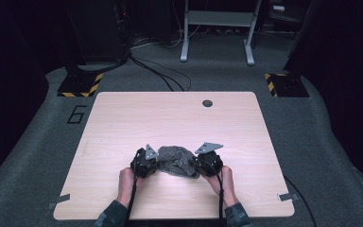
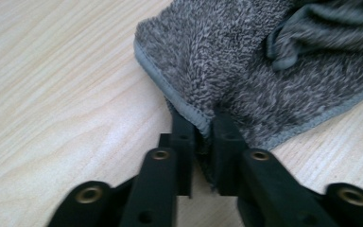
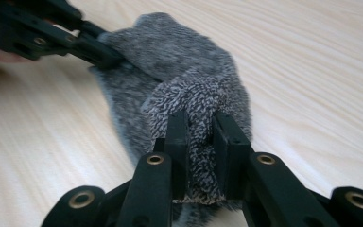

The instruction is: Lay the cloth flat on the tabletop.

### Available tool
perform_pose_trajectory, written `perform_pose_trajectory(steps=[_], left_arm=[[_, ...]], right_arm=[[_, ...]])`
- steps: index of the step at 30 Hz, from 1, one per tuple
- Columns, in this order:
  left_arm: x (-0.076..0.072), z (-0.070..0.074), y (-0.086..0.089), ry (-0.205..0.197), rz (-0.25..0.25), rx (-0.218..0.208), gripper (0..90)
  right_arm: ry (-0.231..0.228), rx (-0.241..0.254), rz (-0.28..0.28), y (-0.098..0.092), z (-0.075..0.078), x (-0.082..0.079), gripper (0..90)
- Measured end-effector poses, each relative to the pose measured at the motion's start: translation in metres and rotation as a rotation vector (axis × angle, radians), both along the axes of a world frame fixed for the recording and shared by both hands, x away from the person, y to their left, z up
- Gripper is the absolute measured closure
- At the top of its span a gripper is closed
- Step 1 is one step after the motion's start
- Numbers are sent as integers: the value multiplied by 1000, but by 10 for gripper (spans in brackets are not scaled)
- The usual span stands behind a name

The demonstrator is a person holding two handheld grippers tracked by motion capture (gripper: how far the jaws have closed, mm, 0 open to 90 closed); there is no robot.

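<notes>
Pale wooden tabletop bears a crumpled grey fluffy towel near its front edge; left gripper pinches its hemmed corner, right gripper pinches a bunched fold. Both grips look set; next, probably pull apart to spread it flat.

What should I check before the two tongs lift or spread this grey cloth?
1. Left tongs pinch the cloth's hemmed edge: ok.
2. Right tongs clamp a bunched fold of cloth: ok.
3. Cloth lies crumpled between both tongs, not yet spread: ok to proceed.
4. Grip depth enough to hold under pull: cannot tell.
5. Bare table beyond the cloth for spreading: ok.
</notes>
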State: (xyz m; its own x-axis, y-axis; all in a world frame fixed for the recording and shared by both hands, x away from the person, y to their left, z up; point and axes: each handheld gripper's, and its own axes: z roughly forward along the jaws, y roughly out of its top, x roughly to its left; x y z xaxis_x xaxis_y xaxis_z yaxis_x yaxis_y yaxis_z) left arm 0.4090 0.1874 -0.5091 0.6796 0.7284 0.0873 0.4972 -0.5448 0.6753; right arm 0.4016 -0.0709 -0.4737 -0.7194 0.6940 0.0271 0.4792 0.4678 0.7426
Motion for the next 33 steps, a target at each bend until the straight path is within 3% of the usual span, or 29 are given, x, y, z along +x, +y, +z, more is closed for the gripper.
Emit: perform_pose_trajectory(steps=[6, 11, 12, 14, 17, 19, 21, 22, 24, 25, 26, 27, 28, 30, 32, 33], left_arm=[[-5, 7, 9, 13, 22, -44, 859], [-7, 17, 16, 24, 17, -81, 860], [-7, 20, 16, 27, 21, -86, 859], [-7, 22, 16, 22, 17, -79, 859], [-7, 26, 16, 21, 27, -78, 856], [-8, 28, 17, 13, 36, -95, 852], [-8, 29, 18, 10, 39, -109, 850], [-8, 30, 19, 10, 38, -114, 850], [-9, 31, 19, 4, 40, -116, 849], [-9, 32, 19, 7, 35, -110, 850], [-9, 32, 19, 3, 39, -118, 850], [-9, 32, 19, 3, 39, -118, 849], [-9, 32, 19, 5, 41, -117, 849], [-9, 31, 19, 0, 44, -122, 849], [-8, 31, 21, 6, 43, -117, 849], [-8, 31, 21, 6, 43, -117, 849]], right_arm=[[-30, -9, -93, -24, 5, 8, 780], [-33, -36, -148, -30, 4, 18, 773], [-30, -51, -155, -31, 1, 25, 742], [-34, -67, -167, -29, 0, 28, 729], [-56, -95, -201, -27, 5, 28, 626], [-90, -67, -226, -31, 17, 17, 532], [-98, -39, -224, -31, 22, 11, 509], [-142, 10, -177, -23, 30, -6, 501], [-151, 14, -155, -18, 31, -13, 509], [-152, 19, -111, -10, 31, -19, 522], [-118, 27, 17, 8, 23, -26, 562], [-118, 27, 17, 8, 23, -26, 562], [-93, 27, 67, 16, 17, -28, 575], [-55, -39, 94, 30, 3, -24, 583], [-64, -157, 42, 38, -15, -13, 557], [-64, -157, 42, 38, -15, -13, 557]])
